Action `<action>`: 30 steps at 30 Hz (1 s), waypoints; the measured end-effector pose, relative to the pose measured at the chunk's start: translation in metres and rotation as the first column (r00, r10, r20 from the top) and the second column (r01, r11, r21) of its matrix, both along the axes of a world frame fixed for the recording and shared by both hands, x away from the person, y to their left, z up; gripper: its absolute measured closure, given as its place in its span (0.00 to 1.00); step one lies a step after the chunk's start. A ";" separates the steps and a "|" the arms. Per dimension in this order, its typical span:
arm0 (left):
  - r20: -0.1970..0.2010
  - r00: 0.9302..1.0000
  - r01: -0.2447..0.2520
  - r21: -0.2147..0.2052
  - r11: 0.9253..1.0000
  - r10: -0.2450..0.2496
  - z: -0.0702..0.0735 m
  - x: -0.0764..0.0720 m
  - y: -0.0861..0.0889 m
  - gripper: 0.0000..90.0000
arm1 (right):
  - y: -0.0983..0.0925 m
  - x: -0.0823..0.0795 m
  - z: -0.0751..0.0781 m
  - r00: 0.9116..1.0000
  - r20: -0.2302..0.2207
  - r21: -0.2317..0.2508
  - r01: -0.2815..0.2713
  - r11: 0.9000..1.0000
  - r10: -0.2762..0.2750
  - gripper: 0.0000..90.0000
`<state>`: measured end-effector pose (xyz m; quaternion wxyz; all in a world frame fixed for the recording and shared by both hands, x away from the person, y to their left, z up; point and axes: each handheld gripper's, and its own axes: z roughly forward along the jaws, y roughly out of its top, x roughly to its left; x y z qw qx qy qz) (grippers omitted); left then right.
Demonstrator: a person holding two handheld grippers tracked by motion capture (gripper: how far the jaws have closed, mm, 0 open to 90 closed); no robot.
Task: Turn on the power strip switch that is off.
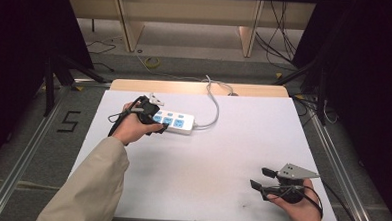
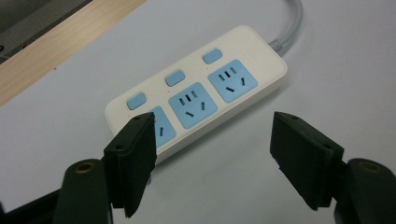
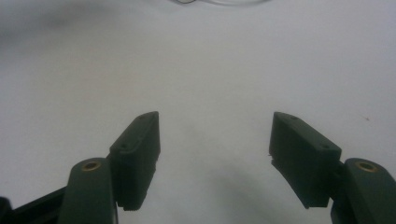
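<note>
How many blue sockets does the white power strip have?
3, in a row along the white plastic power strip: one nearest the grey cable, one in the middle, one partly behind a black jaw.

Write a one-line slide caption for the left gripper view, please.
Open left gripper poised above a white power strip with three blue sockets on the white table.

High view: fixed overhead, faced fwd/down on the table [image 1: 200, 191]. Left gripper view: set close on the power strip [image 2: 201, 100], shared w/ high view [image 1: 176, 122]. Right gripper view: held near bare tabletop.
</note>
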<state>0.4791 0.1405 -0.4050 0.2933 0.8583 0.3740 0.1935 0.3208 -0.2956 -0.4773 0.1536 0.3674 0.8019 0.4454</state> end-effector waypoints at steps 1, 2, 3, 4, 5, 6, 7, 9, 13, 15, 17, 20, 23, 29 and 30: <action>0.000 1.000 0.004 0.001 1.000 -0.004 0.000 -0.002 0.000 0.35 | 0.000 0.000 0.000 1.000 -0.001 0.002 0.003 1.000 -0.003 0.38; 0.005 1.000 0.008 0.004 1.000 -0.008 0.000 -0.004 0.000 0.35 | 0.000 0.000 0.000 1.000 -0.002 0.002 0.004 1.000 -0.004 0.38; 0.010 1.000 0.011 0.004 1.000 -0.011 0.000 -0.006 -0.001 0.35 | 0.000 0.000 0.000 1.000 -0.003 0.002 0.003 1.000 -0.003 0.38; 0.011 1.000 0.015 0.002 1.000 -0.015 0.001 -0.008 -0.001 0.35 | 0.000 0.000 0.000 1.000 -0.002 0.001 0.000 1.000 0.000 0.38; 0.013 1.000 0.022 0.000 1.000 -0.022 0.001 -0.010 -0.001 0.35 | 0.000 0.000 0.000 1.000 -0.002 0.001 0.000 1.000 0.000 0.38; 0.017 1.000 0.027 -0.006 1.000 -0.027 0.001 -0.012 -0.001 0.34 | 0.000 0.000 0.000 1.000 -0.001 0.000 -0.001 1.000 0.001 0.38; 0.017 0.999 0.033 -0.007 0.999 -0.033 0.001 -0.014 -0.001 0.34 | 0.000 0.000 0.000 1.000 -0.001 0.000 -0.001 1.000 0.001 0.38; 0.026 0.999 0.040 -0.014 0.999 -0.040 0.001 -0.018 -0.001 0.34 | 0.000 0.000 0.000 1.000 -0.002 0.000 0.000 1.000 0.000 0.38; 0.040 0.998 0.053 -0.015 0.998 -0.052 0.003 -0.025 -0.001 0.34 | 0.000 0.000 0.000 1.000 -0.003 0.000 0.000 1.000 0.000 0.38; 0.048 0.997 0.060 -0.022 0.998 -0.059 0.004 -0.029 -0.001 0.34 | 0.000 0.000 0.000 1.000 -0.003 0.000 0.000 1.000 0.000 0.38; 0.054 0.996 0.069 -0.028 0.997 -0.068 0.005 -0.033 -0.002 0.34 | 0.000 0.000 0.000 1.000 -0.002 0.000 -0.001 1.000 0.001 0.38; 0.061 0.994 0.088 -0.034 0.996 -0.086 0.004 -0.039 -0.003 0.34 | 0.000 0.000 0.000 1.000 -0.004 0.000 0.000 1.000 0.000 0.38; 0.071 0.993 0.100 -0.037 0.994 -0.097 0.002 -0.046 -0.005 0.34 | 0.001 0.000 0.000 1.000 -0.005 0.000 -0.001 1.000 0.001 0.38; 0.073 0.992 0.110 -0.043 0.993 -0.106 -0.004 -0.056 -0.006 0.32 | 0.001 0.000 0.000 1.000 -0.005 0.002 -0.001 1.000 0.001 0.38; 0.075 0.991 0.112 -0.040 0.993 -0.109 -0.005 -0.058 -0.006 0.32 | 0.001 0.000 0.000 1.000 -0.005 0.002 -0.001 1.000 0.001 0.38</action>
